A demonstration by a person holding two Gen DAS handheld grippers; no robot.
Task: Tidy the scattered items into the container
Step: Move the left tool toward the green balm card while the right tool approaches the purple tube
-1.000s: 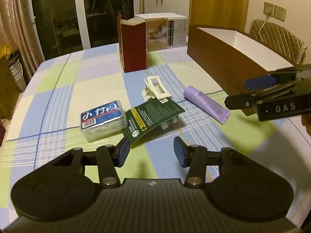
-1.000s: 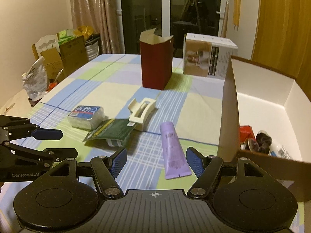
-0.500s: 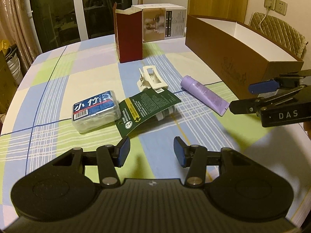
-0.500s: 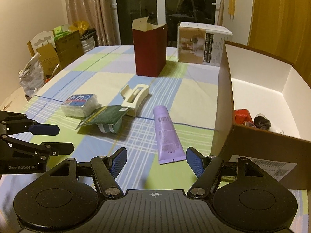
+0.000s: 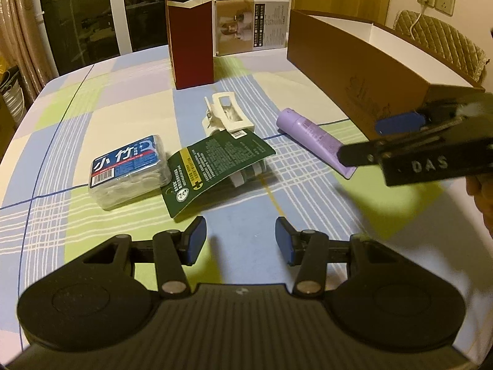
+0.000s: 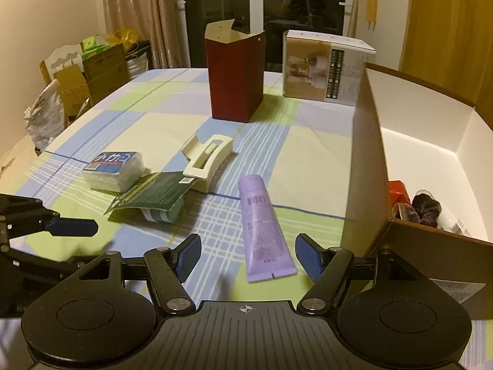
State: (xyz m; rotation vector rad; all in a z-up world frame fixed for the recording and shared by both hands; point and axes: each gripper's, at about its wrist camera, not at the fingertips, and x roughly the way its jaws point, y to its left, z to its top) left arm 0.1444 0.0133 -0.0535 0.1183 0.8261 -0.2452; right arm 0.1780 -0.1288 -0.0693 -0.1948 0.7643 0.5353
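A purple tube (image 6: 264, 227) lies on the checked tablecloth, its flat end between the blue pads of my right gripper (image 6: 248, 257), which hovers open without touching it. Left of it lie a white hair claw (image 6: 207, 159), a green card package (image 5: 215, 162) and a clear box with a blue label (image 5: 129, 169). My left gripper (image 5: 240, 240) is open over bare cloth just short of the green package, with nothing between its fingers. The brown container (image 6: 365, 160), white inside, stands at the right.
A red item and a dark scrunchie (image 6: 426, 208) lie in the container. A tall red carton (image 6: 235, 77) and a printed box (image 6: 323, 67) stand farther back. Cardboard boxes and bags sit beyond the table's left edge. A person's hand (image 5: 483, 197) holds the right gripper.
Both grippers have sunk a little and edged toward the items. The right one now sits closer over the purple tube. Their jaws stay as wide as before, and no item has moved.
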